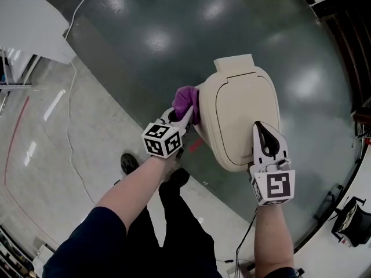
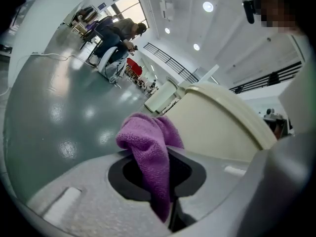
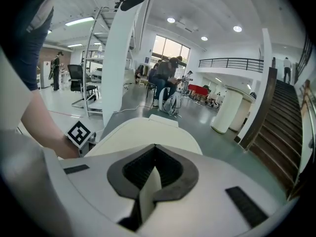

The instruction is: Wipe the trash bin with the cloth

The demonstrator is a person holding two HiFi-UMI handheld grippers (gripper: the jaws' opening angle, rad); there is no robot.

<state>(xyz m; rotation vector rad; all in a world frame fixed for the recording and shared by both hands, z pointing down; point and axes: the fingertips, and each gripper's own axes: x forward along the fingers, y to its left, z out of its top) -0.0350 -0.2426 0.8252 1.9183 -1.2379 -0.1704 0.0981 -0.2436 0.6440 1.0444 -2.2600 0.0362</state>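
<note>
A cream trash bin (image 1: pixel 237 114) with a closed lid stands on the dark floor in front of me. My left gripper (image 1: pixel 188 113) is shut on a purple cloth (image 1: pixel 186 100) and holds it against the bin's left side. In the left gripper view the cloth (image 2: pixel 150 147) hangs bunched between the jaws, with the bin's wall (image 2: pixel 217 127) just right of it. My right gripper (image 1: pixel 259 126) lies over the near right part of the lid. In the right gripper view its jaws (image 3: pixel 150 174) are closed on a thin cream strip of the bin (image 3: pixel 143 132).
A white cable (image 1: pixel 71 97) trails across the pale floor at left, and a white table (image 1: pixel 29 22) stands at the top left. Dark stairs (image 1: pixel 348 33) rise at the right. My shoe (image 1: pixel 128 163) is close to the bin. Seated people (image 3: pixel 165 78) are far behind.
</note>
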